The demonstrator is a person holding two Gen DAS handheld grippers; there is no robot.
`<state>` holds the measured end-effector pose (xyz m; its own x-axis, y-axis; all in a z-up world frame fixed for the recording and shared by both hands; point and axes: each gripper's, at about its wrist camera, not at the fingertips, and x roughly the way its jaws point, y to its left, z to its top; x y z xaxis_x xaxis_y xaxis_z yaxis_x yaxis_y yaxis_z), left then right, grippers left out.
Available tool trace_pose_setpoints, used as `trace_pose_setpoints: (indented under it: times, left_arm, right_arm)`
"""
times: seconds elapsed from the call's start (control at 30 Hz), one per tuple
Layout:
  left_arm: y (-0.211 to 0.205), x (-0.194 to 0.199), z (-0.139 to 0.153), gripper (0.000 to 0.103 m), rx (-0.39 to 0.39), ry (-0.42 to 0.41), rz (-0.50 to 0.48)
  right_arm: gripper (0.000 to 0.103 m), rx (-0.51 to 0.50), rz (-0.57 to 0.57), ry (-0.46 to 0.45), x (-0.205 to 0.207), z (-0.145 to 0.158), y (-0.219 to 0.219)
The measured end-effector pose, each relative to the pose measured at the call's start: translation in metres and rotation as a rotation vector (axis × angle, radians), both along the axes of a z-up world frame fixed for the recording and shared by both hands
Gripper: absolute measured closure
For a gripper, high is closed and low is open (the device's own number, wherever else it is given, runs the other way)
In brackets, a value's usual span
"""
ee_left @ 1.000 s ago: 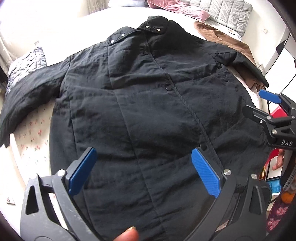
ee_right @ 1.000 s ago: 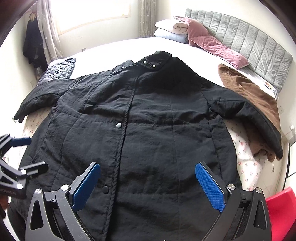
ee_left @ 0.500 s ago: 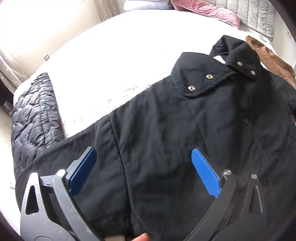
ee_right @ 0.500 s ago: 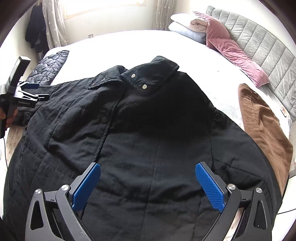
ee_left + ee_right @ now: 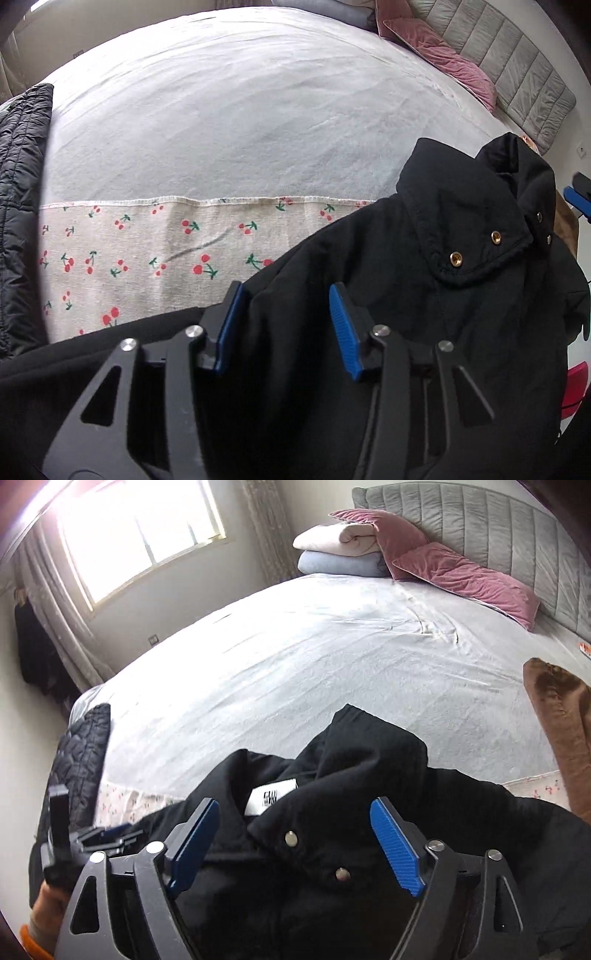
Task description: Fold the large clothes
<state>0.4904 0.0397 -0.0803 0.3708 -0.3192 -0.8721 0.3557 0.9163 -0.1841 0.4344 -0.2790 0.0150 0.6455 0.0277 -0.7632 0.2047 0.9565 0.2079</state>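
A large black padded coat (image 5: 424, 280) lies front up on the bed. My left gripper (image 5: 284, 317) is low over its left shoulder, jaws partly closed with shoulder fabric between the blue pads, not clamped. My right gripper (image 5: 291, 834) is open over the collar (image 5: 354, 746), where a white label (image 5: 271, 795) and metal snaps show. The left gripper also shows at the left edge of the right wrist view (image 5: 88, 840).
The bed has a white sheet (image 5: 240, 110) and a cherry-print cloth (image 5: 147, 254). A dark quilted garment (image 5: 18, 192) lies at the left, a brown garment (image 5: 557, 720) at the right. Pink pillows (image 5: 454, 572) and folded blankets (image 5: 340, 550) sit by the grey headboard.
Both grippers have moved up the coat from the hem to the shoulder and collar and come down close to it. The left jaws have narrowed around the shoulder fabric.
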Motion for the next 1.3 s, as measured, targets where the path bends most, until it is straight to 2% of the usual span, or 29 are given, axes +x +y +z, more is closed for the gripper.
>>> trace_pose_setpoints:
  times: [0.07, 0.1, 0.17, 0.2, 0.23, 0.3, 0.33, 0.43, 0.47, 0.5, 0.53, 0.6, 0.63, 0.67, 0.73, 0.77, 0.83, 0.87, 0.9, 0.97, 1.03, 1.1, 1.2, 1.23, 1.27, 1.3]
  left_arm:
    - [0.000, -0.008, 0.003, 0.092, -0.021, 0.006, 0.010]
    - [0.003, -0.010, 0.006, 0.095, -0.035, -0.006, 0.015]
    - [0.004, -0.024, 0.019, 0.097, -0.059, -0.078, 0.032]
    - [0.006, -0.031, 0.027, 0.097, -0.080, -0.120, 0.046]
    - [0.009, -0.039, 0.038, 0.097, -0.107, -0.169, 0.066]
    - [0.016, -0.055, 0.059, 0.097, -0.149, -0.278, 0.097]
    - [0.018, -0.066, 0.071, 0.097, -0.156, -0.350, 0.112]
    - [0.025, -0.087, 0.089, 0.097, -0.128, -0.556, 0.179]
    - [0.028, -0.086, 0.088, 0.097, -0.113, -0.587, 0.202]
    - [0.026, -0.077, 0.082, 0.096, -0.076, -0.583, 0.227]
    - [0.024, -0.061, 0.067, 0.096, -0.020, -0.553, 0.244]
    - [0.018, -0.029, 0.031, 0.091, 0.114, -0.405, 0.274]
    - [0.022, -0.021, 0.020, 0.091, 0.127, -0.336, 0.301]
    - [0.032, -0.023, 0.018, 0.089, 0.085, -0.321, 0.330]
    - [0.042, -0.033, 0.029, 0.072, 0.003, -0.355, 0.365]
    - [0.039, -0.036, 0.038, 0.064, -0.012, -0.374, 0.361]
    - [0.018, -0.033, 0.055, 0.063, -0.035, -0.390, 0.307]
    - [0.004, -0.026, 0.060, 0.058, -0.041, -0.376, 0.274]
    - [-0.011, -0.015, 0.063, 0.046, -0.042, -0.351, 0.243]
    - [-0.040, 0.009, 0.064, 0.034, -0.044, -0.290, 0.198]
    - [-0.066, 0.029, 0.063, 0.034, -0.035, -0.271, 0.185]
    - [-0.090, 0.047, 0.055, 0.034, -0.009, -0.244, 0.176]
    - [-0.110, 0.074, 0.023, 0.035, 0.039, -0.093, 0.218]
    - [-0.111, 0.078, 0.012, 0.039, 0.025, -0.046, 0.222]
    - [-0.110, 0.078, 0.006, 0.070, -0.012, -0.025, 0.215]
    - [-0.107, 0.074, 0.003, 0.094, -0.055, -0.019, 0.214]
  right_arm:
    - [0.037, 0.014, -0.063, 0.030, 0.016, -0.021, -0.005]
    - [0.042, -0.013, -0.105, 0.063, 0.021, -0.036, -0.007]
    - [0.079, -0.080, -0.139, 0.110, 0.021, -0.061, -0.010]
    - [0.092, -0.088, -0.131, 0.127, 0.018, -0.073, -0.011]
    - [0.097, -0.078, -0.125, 0.131, 0.015, -0.079, -0.013]
    - [0.099, -0.084, -0.118, 0.070, 0.007, -0.078, -0.011]
    - [0.101, -0.095, -0.112, 0.022, 0.006, -0.070, -0.007]
    - [0.102, -0.182, -0.106, -0.211, -0.006, -0.030, 0.004]
    - [0.102, -0.198, -0.116, -0.259, -0.004, -0.022, 0.004]
    - [0.101, -0.215, -0.129, -0.259, 0.000, -0.021, 0.001]
    - [0.100, -0.215, -0.129, -0.212, 0.010, -0.027, -0.003]
    - [0.093, -0.166, -0.131, -0.085, 0.022, -0.047, -0.017]
    - [0.083, -0.142, -0.142, -0.077, 0.013, -0.055, -0.024]
    - [0.074, -0.118, -0.151, -0.080, 0.005, -0.059, -0.032]
    - [0.072, -0.100, -0.122, -0.091, -0.005, -0.058, -0.041]
    - [0.072, -0.123, -0.119, -0.087, -0.008, -0.056, -0.042]
    - [0.072, -0.117, -0.110, -0.100, -0.009, -0.050, -0.043]
    - [0.072, -0.084, -0.101, -0.105, -0.007, -0.048, -0.042]
    - [0.071, -0.049, -0.094, -0.103, -0.005, -0.046, -0.041]
    - [0.048, -0.001, -0.072, -0.092, 0.004, -0.046, -0.037]
    - [0.039, -0.022, -0.050, -0.113, 0.007, -0.041, -0.025]
    - [0.037, -0.075, -0.036, -0.127, 0.015, -0.041, -0.015]
    - [0.037, -0.168, -0.033, -0.095, 0.039, -0.049, -0.008]
    - [0.037, -0.191, -0.041, -0.076, 0.047, -0.055, -0.009]
    - [0.037, -0.203, -0.054, -0.047, 0.055, -0.064, -0.010]
    - [0.045, -0.214, -0.072, -0.013, 0.060, -0.074, -0.014]
